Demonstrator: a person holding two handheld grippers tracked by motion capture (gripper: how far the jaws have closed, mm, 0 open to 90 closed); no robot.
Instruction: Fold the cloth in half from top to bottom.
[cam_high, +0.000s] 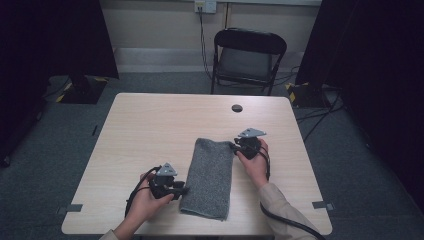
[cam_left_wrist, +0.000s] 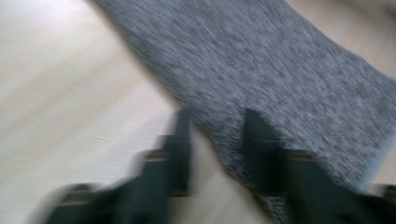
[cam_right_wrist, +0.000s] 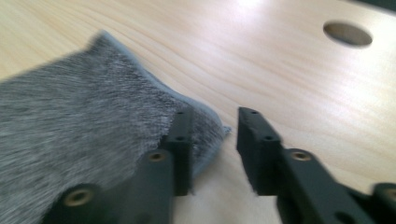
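Observation:
A grey folded towel (cam_high: 209, 177) lies lengthwise on the light wooden table (cam_high: 150, 125), a little right of centre. My left gripper (cam_high: 183, 190) sits at the towel's left edge near the front. In the blurred left gripper view, the left gripper (cam_left_wrist: 215, 140) is open and the towel (cam_left_wrist: 280, 70) has its edge running between the jaws. My right gripper (cam_high: 236, 145) is at the towel's far right corner. The right gripper view shows the right gripper (cam_right_wrist: 212, 135) open, with the corner of the towel (cam_right_wrist: 84, 116) by its left jaw and bare table in the gap.
A round cable hole (cam_high: 237, 108) (cam_right_wrist: 348, 33) is in the table behind the right gripper. A black folding chair (cam_high: 248, 55) stands beyond the far edge. Dark curtains and floor cables flank the table. Bare tabletop stretches to the left and behind the towel.

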